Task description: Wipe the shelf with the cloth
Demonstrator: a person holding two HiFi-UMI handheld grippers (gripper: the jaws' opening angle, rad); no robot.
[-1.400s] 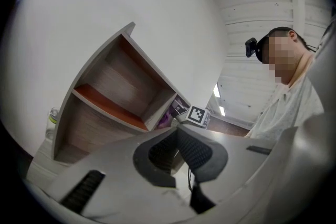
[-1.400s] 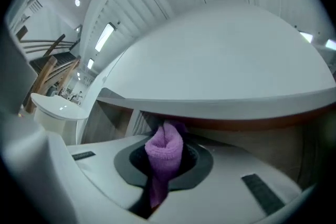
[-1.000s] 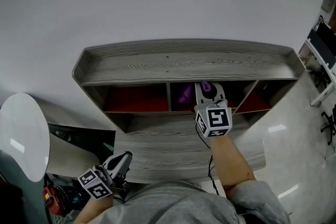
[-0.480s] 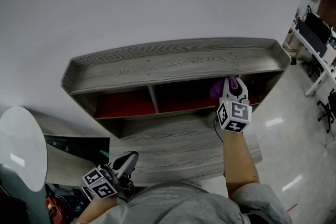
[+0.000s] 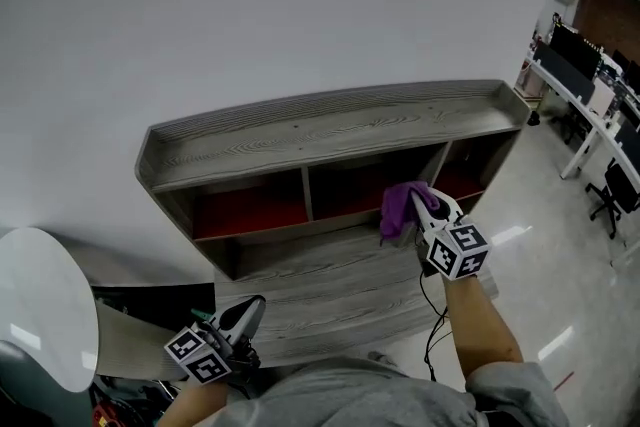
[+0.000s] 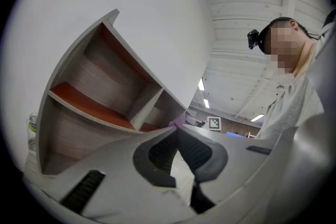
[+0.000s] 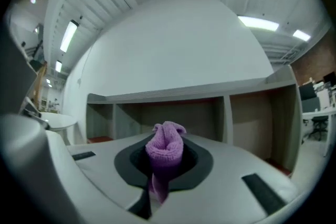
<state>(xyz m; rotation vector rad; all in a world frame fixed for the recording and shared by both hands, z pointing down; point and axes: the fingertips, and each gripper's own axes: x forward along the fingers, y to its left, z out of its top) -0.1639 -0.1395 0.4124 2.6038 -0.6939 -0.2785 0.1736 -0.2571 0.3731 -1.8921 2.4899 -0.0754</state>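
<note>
My right gripper point(image 5: 428, 206) has its jaws clamped on the purple cloth point(image 5: 400, 205), which bunches up between the pads. The cloth hangs in front of the shelf point(image 5: 330, 129), near the upright between the middle and right compartments. From the right gripper view it looks clear of every board and touches nothing. My left gripper point(image 5: 240, 315) sits low by my body, off the front edge of the bottom board, jaws together on nothing. I see no dust or marks, so I can't say which boards are done. With the cloth off the wood, I judge wiping remains.
</note>
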